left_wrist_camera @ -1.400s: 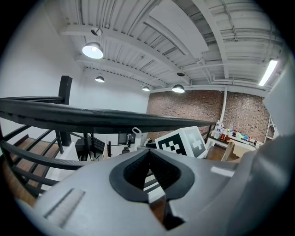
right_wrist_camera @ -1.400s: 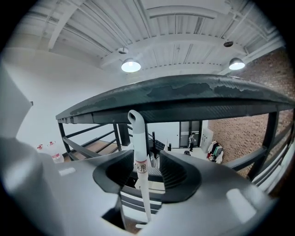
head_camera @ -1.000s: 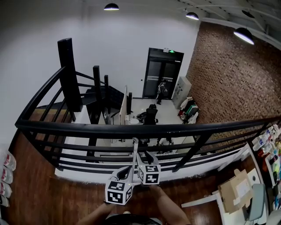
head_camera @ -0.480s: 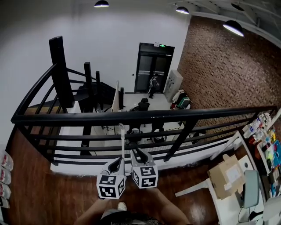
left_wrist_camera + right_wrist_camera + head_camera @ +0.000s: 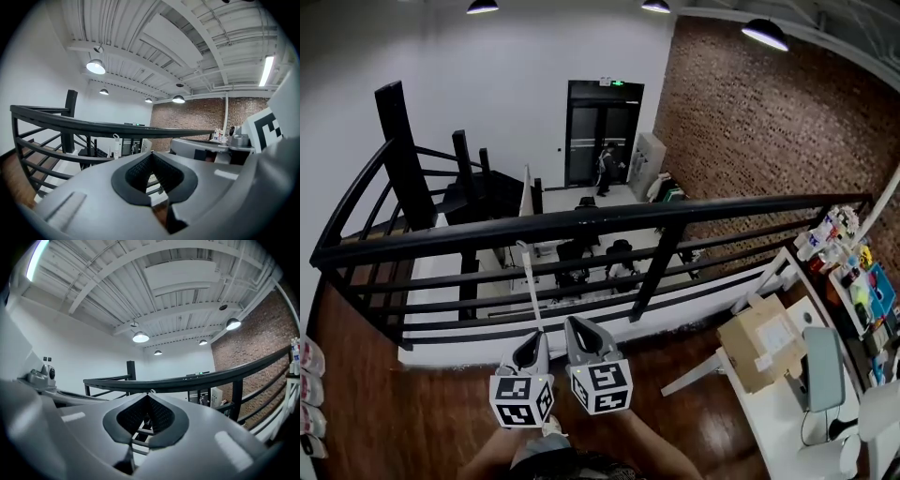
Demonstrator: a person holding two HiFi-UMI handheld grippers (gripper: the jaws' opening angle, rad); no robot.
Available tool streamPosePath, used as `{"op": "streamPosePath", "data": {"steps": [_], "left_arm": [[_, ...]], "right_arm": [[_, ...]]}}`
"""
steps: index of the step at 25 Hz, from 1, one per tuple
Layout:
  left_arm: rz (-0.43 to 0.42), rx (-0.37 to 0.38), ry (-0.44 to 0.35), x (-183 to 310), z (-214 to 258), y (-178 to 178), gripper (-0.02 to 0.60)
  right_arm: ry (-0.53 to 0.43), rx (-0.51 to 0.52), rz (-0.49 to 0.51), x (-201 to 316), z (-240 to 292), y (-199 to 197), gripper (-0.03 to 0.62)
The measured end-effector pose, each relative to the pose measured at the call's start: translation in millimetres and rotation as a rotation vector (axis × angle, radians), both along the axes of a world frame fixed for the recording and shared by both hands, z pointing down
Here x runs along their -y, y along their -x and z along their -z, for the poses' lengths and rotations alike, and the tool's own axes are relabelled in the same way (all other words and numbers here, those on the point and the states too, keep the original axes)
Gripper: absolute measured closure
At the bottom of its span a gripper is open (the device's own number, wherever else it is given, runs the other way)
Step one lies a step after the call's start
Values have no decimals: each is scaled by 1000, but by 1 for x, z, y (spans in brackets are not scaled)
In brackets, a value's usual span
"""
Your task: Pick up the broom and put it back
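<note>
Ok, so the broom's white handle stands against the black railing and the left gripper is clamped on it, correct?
Not quite. The white handle does stand against the black railing, but the left gripper is not on it. The left gripper view shows its jaws together with nothing between them, and the handle stands apart, ahead by the railing.

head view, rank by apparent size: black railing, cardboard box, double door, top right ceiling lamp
1. black railing
2. double door and cardboard box look about alike; door is far away
3. ceiling lamp
</note>
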State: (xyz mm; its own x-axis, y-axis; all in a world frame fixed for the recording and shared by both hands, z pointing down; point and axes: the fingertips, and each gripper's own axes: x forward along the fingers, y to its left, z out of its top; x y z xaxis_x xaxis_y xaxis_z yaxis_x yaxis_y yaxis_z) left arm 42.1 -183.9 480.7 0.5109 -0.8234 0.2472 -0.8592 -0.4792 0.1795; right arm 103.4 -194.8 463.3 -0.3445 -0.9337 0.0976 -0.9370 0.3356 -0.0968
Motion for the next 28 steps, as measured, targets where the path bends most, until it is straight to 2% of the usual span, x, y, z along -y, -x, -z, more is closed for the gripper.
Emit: {"op": "streamPosePath", "data": {"steps": [8,15,28], "left_arm": [[-25,-9,-16,-55,3,-21,576],[-35,-33,-54,-95,12,-26,576],[-41,-18,-46,-152,8,-31,576]], "right_arm": [[-42,10,12,-59,18,-10,592],[-64,13,23,-100,23,-11,592],[-40,5,39,-157,14,-14,592]]}}
